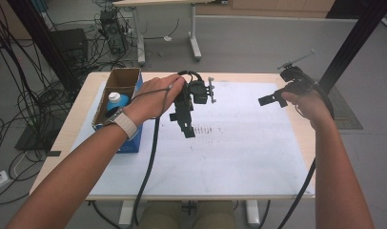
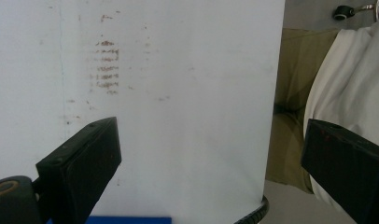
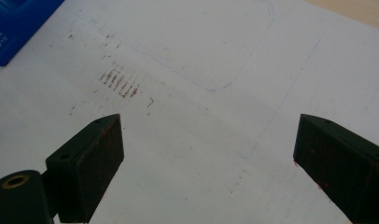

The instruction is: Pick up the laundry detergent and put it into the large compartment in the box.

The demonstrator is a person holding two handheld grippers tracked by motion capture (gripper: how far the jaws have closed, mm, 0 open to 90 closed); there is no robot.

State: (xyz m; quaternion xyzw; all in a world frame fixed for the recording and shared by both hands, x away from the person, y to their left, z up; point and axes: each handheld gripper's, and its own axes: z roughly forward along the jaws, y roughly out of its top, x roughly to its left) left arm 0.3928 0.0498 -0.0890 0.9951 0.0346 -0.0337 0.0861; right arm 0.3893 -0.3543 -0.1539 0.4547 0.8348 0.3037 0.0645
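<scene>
Black and set wide apart, the fingers (image 2: 85,158) of the left gripper (image 2: 208,128): released, nothing between them. Same with the right gripper (image 3: 208,121): spread open, empty, held up over the right side of the table (image 1: 258,76).

Directly beneath both pairs, a white sheet (image 3: 201,154), bare, probably laid down as a working surface. Just ahead of the right fingers, towards the box, a patch of short brownish marks (image 3: 120,83); likewise just ahead of the left fingers in the left gripper view.

Beside the left fingers, on the far side of the person's left hand (image 1: 151,102), an open cardboard box (image 1: 129,76) with blue sides, standing at the sheet's edge. Inside it, upright, a blue bottle (image 1: 117,101) with a white cap: near the left fingers, well apart from the right ones. Likely boxed to stay upright and within reach. Judging by that closeness, probably due for a left-side pick, after turning those fingers towards the box opening.

Beyond everything, grey floor with cables (image 1: 34,95).
</scene>
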